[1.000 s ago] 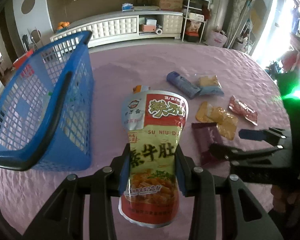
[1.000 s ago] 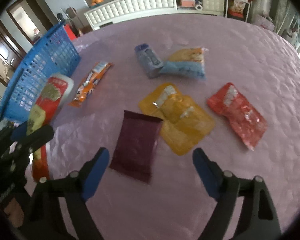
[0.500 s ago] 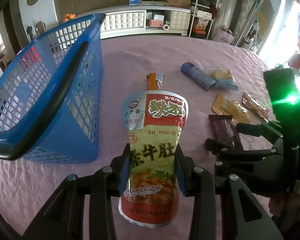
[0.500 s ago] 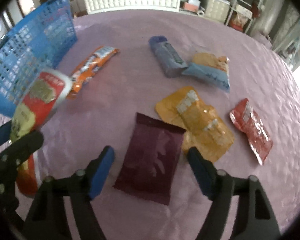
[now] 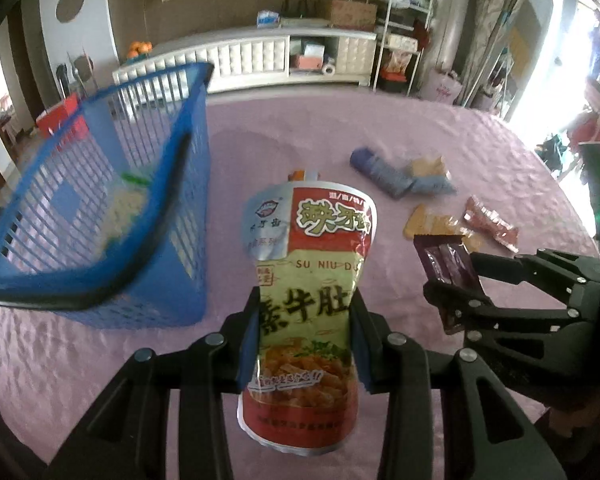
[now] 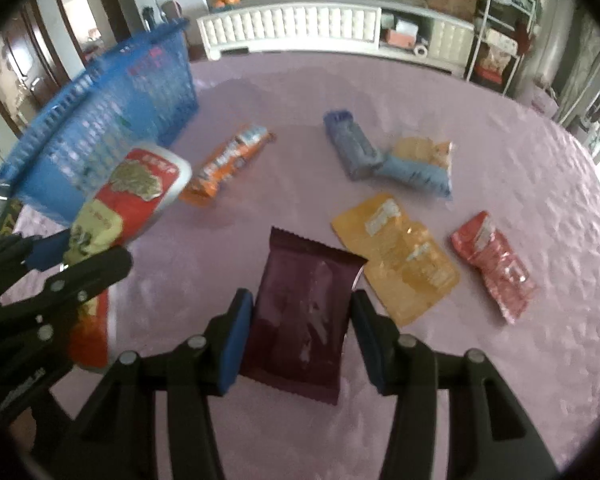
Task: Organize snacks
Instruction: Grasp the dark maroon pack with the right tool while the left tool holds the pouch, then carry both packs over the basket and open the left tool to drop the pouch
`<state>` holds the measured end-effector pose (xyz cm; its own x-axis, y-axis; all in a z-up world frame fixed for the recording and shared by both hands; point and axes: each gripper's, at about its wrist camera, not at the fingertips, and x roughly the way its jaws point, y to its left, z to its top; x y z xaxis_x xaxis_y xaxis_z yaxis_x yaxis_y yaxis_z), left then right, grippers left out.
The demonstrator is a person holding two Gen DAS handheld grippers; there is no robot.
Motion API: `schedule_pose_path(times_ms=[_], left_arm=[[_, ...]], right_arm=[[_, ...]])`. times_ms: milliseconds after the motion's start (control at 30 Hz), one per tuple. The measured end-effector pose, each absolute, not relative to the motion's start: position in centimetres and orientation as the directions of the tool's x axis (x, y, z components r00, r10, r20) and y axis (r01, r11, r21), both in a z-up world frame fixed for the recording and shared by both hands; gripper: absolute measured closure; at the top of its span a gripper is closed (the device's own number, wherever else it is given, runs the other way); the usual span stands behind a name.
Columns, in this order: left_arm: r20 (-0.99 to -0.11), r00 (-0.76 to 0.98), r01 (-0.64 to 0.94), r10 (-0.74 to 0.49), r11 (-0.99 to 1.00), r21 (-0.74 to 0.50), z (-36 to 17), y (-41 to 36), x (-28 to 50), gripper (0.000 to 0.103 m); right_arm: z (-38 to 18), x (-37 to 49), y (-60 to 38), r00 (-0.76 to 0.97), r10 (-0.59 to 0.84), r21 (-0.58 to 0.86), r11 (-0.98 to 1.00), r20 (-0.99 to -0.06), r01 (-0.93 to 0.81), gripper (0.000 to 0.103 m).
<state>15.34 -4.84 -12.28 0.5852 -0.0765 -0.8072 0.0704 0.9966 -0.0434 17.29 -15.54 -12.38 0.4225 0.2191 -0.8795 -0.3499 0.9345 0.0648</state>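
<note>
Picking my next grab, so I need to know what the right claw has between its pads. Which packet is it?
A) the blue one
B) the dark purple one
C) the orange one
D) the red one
B: the right claw, its jaws just closing, has the dark purple packet between its pads, lifted off the table.

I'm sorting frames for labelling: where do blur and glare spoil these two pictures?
Left wrist view: the blue basket is smeared by motion, the window at the right edge is blown out white, yet the big pouch in the fingers reads sharp. Right wrist view: softer overall, the basket and that pouch are blurred, the maroon packet shows glare streaks.
</note>
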Motion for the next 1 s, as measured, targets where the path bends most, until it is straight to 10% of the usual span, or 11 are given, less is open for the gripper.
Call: schedule_pose_path(times_ms=[1000], left_arm=[[-0.666, 0.743, 0.044, -0.060, 0.998, -0.041, 3.1, 6.6, 12.0, 0.066]], right_arm=[[5.1, 14.7, -7.7, 0.625, 0.448, 0.049, 0.835, -0.639, -0.549, 0.048]])
